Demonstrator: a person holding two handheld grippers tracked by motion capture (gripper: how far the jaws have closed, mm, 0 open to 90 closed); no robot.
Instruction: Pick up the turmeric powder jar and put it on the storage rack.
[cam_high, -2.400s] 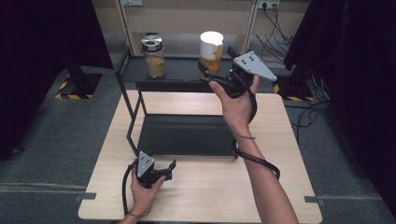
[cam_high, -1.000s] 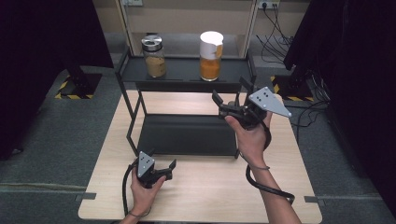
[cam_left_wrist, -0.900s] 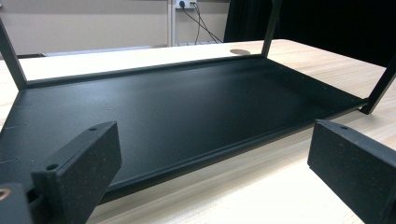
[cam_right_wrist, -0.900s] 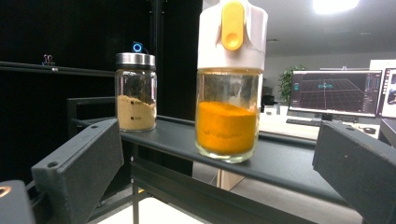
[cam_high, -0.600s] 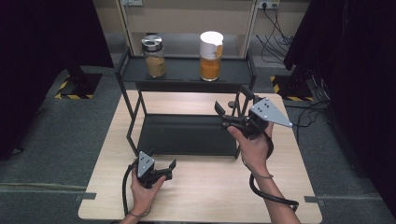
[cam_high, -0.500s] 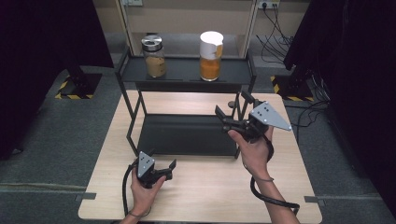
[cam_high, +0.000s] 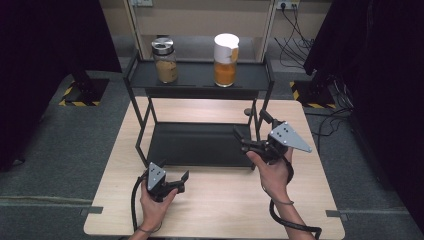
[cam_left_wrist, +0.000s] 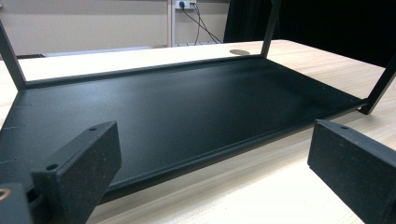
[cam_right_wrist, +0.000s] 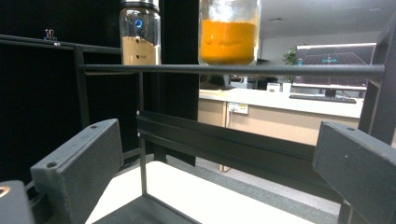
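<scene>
Right gripper (cam_high: 250, 131) withdrawn from the top shelf (cam_high: 197, 75); orange-filled jar (cam_high: 226, 53) left standing there.
Placement is judged complete. Both jaws are spread wide and hold nothing; the left gripper (cam_high: 176, 182) rests low over the table (cam_high: 225, 200). A second jar (cam_high: 164, 60), metal-lidded with tan powder, stands well apart to the left. The lower shelf (cam_left_wrist: 177, 107) is bare.

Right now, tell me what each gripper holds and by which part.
Nothing. The left gripper and right gripper are both open and empty; the jars stand on the shelf.
</scene>
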